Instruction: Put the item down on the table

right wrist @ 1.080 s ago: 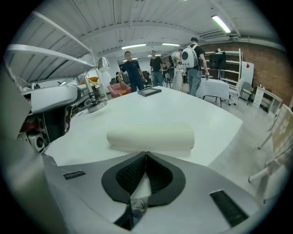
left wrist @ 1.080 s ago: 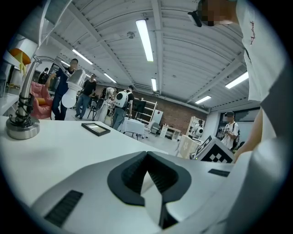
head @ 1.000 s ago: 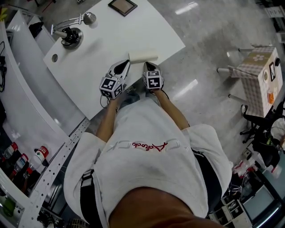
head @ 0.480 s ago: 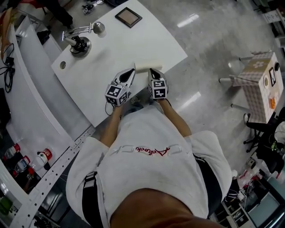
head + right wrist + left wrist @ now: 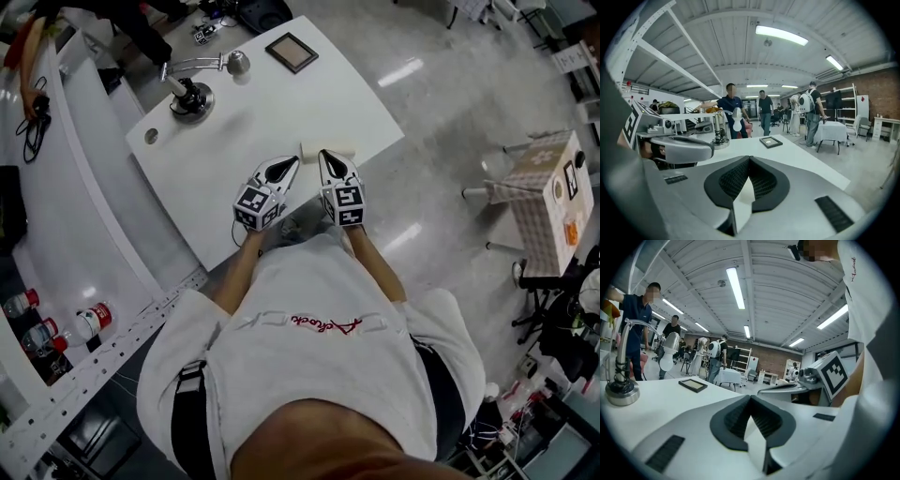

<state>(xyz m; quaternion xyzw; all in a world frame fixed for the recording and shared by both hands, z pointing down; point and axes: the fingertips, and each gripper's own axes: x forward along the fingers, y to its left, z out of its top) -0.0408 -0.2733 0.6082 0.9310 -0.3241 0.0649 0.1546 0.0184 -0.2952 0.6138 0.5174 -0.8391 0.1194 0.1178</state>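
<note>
Head view shows the cream item at the near right edge of the table, at both grippers' tips. The right gripper has its fingers closed on a cream sliver of it; the left gripper has its fingers closed too. It seems best to lower the item level, well inside the edge, before opening.

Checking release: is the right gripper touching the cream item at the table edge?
Cannot tell: head view shows the right gripper overlapping the cream item, neither gap nor contact visible.
</note>
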